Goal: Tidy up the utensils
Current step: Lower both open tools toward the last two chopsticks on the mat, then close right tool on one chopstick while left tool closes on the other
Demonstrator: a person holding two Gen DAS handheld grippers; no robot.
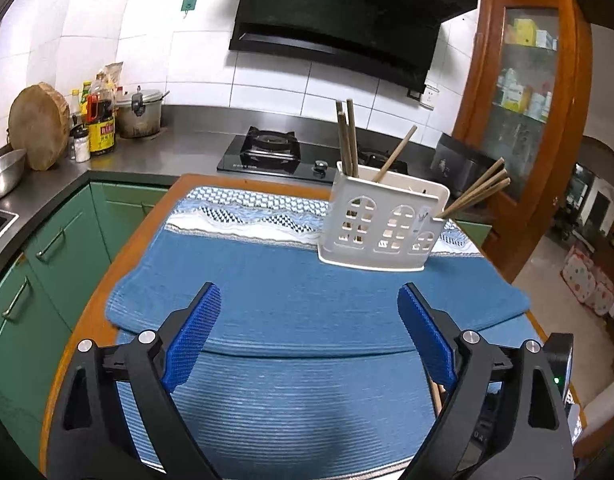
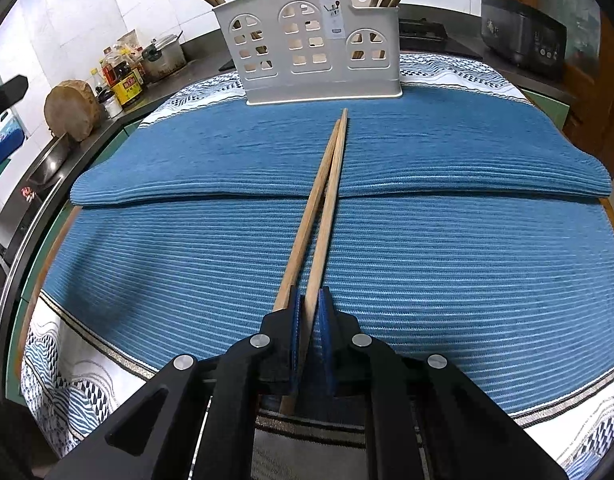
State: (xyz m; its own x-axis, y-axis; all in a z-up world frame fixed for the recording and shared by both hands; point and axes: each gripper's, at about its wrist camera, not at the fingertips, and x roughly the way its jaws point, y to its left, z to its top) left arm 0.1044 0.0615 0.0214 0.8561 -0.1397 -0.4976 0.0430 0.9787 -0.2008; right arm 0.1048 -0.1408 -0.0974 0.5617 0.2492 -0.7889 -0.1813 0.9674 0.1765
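Note:
A white plastic utensil holder (image 1: 381, 222) with arched cut-outs stands at the far side of the blue cloth (image 1: 299, 300) and holds several wooden chopsticks (image 1: 349, 136). It also shows in the right wrist view (image 2: 319, 48). My left gripper (image 1: 309, 312) is open and empty, above the cloth in front of the holder. My right gripper (image 2: 309, 312) is shut on a pair of wooden chopsticks (image 2: 325, 200) that point forward toward the holder, tips just short of its base. A chopstick end (image 1: 437, 394) shows behind the left gripper's right finger.
The cloth is folded over a wooden table (image 1: 107, 280). Behind it runs a steel counter with a gas hob (image 1: 263, 152), a pot (image 1: 141, 114), sauce bottles (image 1: 101, 124), a round chopping block (image 1: 39, 126) and a steel bowl (image 1: 3, 174). A wooden cabinet (image 1: 527, 100) stands at the right.

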